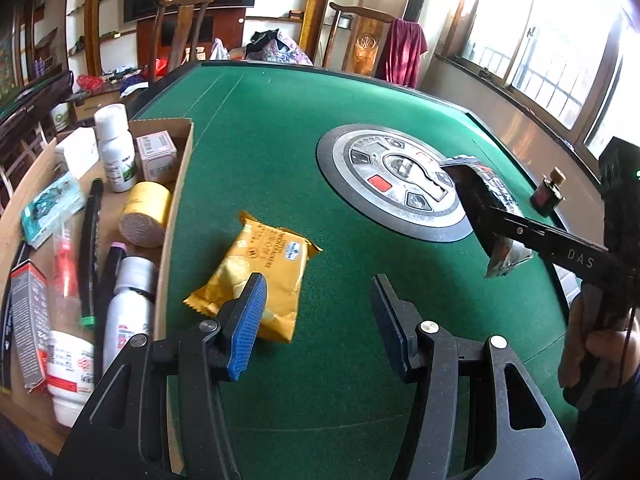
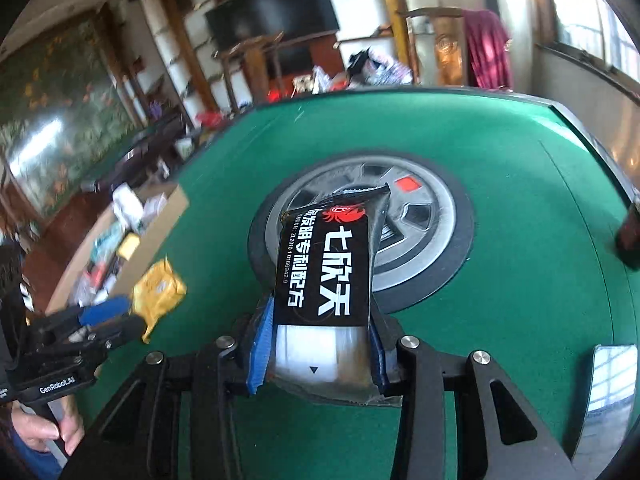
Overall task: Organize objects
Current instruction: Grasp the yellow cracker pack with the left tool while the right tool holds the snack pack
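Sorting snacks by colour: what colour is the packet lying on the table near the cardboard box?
Yellow-orange packet, clearest in the left wrist view.

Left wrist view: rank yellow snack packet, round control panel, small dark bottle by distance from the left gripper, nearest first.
1. yellow snack packet: right at the left gripper, by its left finger.
2. round control panel: table centre, ahead and right.
3. small dark bottle: far right edge.

Left gripper (image 1: 316, 316) jaws apart, right gripper (image 2: 320, 344) clamped.
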A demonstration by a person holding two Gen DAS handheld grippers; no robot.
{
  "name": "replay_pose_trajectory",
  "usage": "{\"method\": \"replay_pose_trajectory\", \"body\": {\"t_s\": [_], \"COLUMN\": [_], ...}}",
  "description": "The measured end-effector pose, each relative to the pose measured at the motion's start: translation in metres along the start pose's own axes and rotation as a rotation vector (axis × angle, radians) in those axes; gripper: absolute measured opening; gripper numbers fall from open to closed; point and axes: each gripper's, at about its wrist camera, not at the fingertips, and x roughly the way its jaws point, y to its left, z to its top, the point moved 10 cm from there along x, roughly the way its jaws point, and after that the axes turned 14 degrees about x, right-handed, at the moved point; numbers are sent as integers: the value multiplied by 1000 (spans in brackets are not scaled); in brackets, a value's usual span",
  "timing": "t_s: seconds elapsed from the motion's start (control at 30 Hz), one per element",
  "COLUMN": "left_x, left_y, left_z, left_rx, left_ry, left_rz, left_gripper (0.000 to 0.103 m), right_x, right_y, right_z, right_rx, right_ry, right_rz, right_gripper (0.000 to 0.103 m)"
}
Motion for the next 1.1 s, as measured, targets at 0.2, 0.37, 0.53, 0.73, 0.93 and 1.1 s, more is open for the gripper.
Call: {"method": "replay_pose_trajectory", "body": {"t_s": [0.2, 0.37, 0.53, 0.73, 0.93, 1.1], "left_x": [-5, 8, 29, 36, 37, 45], "left_y": [6, 11, 14, 14, 18, 20], "left_z": [3, 4, -1, 0, 6, 11], "left_rx": [105, 209, 228, 255, 292, 371], "left_ry": [43, 109, 187, 193, 202, 226], "left_rz": [76, 98, 63, 113, 140, 128], "left_gripper": [54, 54, 54, 54, 54, 54], "right_x": [-7, -8, -9, -7, -5, -4], "right_y": [5, 16, 25, 30, 32, 33], "right_z": [4, 1, -3, -7, -10, -12], "right_rx": [7, 7, -11, -23, -26, -30], "right_ry": [-4, 10, 18, 29, 35, 42], "right_rz": [49, 83, 99, 105, 107, 110], "right_gripper": [40, 40, 40, 40, 40, 40]}}
